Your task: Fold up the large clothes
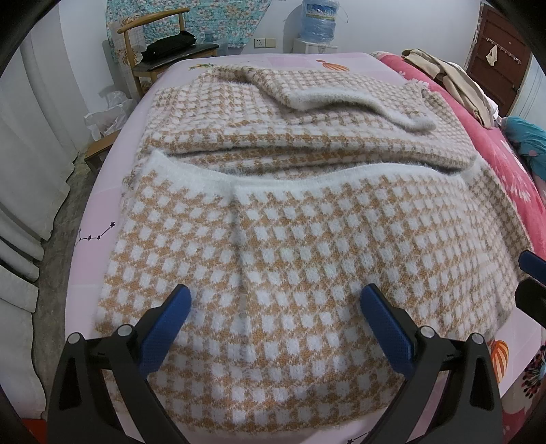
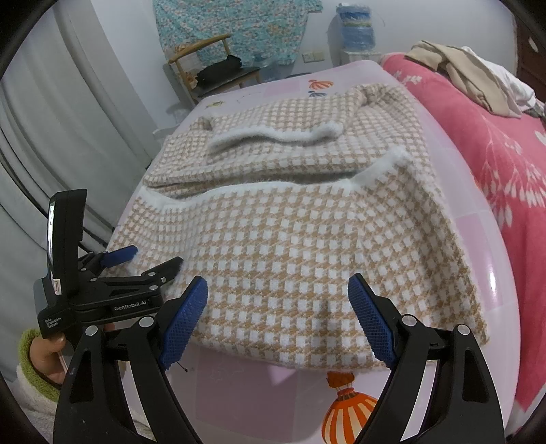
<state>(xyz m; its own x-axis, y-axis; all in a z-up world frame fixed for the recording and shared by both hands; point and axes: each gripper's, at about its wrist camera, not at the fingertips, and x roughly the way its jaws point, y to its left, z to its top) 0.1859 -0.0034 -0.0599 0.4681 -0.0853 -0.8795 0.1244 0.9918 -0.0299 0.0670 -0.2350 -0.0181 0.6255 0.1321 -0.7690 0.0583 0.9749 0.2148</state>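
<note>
The checked sweater (image 1: pixel 290 239) lay half folded on the bed (image 2: pixel 477 239), so both the left hand-held gripper (image 1: pixel 273 324) and right hand-held gripper (image 2: pixel 278 321) hovered wide open over its near edge, probably lining up the next fold.

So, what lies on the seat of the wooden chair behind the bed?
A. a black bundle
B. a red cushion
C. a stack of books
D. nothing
A: both wrist views show a black bundle resting on the seat of the wooden chair beyond the far end of the bed.
</note>
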